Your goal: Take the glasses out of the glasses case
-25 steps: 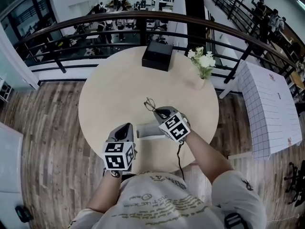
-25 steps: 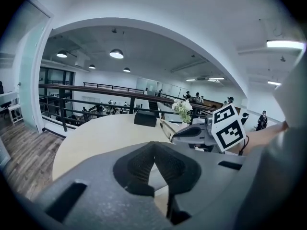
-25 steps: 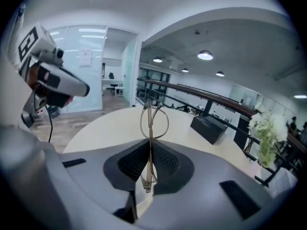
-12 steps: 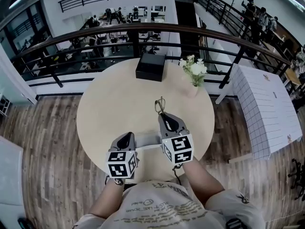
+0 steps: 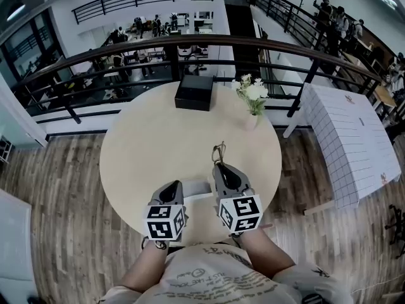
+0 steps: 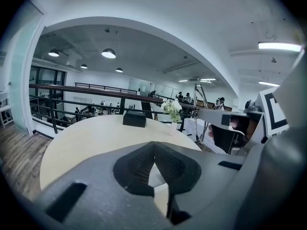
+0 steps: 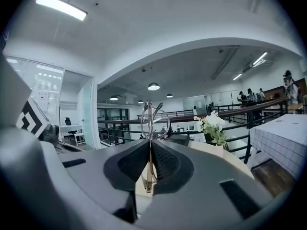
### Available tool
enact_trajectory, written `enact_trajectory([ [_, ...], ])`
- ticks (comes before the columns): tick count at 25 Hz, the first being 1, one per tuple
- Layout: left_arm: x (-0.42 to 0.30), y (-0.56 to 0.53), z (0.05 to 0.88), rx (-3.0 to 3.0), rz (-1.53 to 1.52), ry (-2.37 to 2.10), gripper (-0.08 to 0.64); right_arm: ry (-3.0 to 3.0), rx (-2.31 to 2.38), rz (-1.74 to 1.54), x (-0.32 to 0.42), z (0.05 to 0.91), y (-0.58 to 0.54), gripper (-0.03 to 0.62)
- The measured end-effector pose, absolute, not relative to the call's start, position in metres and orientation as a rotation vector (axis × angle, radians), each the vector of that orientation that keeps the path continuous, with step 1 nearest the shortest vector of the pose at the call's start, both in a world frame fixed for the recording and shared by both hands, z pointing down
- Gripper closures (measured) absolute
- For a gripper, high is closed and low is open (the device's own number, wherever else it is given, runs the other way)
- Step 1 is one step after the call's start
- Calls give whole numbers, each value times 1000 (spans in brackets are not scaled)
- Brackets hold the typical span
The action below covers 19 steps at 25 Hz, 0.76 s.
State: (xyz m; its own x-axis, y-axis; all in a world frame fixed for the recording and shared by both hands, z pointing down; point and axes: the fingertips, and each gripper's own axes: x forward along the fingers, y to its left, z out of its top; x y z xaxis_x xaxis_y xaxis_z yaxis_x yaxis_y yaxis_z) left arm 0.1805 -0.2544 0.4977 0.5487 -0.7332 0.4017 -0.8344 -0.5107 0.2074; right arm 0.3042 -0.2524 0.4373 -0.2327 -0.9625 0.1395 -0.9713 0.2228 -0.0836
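The right gripper [image 5: 221,165] is clamped on the glasses [image 5: 219,149], lifted just beyond the glasses case [image 5: 196,187] — removal looks done, only setting them down is left. The left gripper [image 5: 172,189] sits beside the case, jaws together, empty.

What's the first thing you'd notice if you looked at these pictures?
Probably the thin wire glasses sticking up from the right gripper, whose jaws are shut on them above the round table. After that, the white flowers and the black box at the table's far edge.
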Motion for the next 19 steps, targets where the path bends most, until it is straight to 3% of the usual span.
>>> enact_trajectory([
  [19,172,-246,502,2394,377,-1295,548,-2455,1844,239,286,438,-247,565],
])
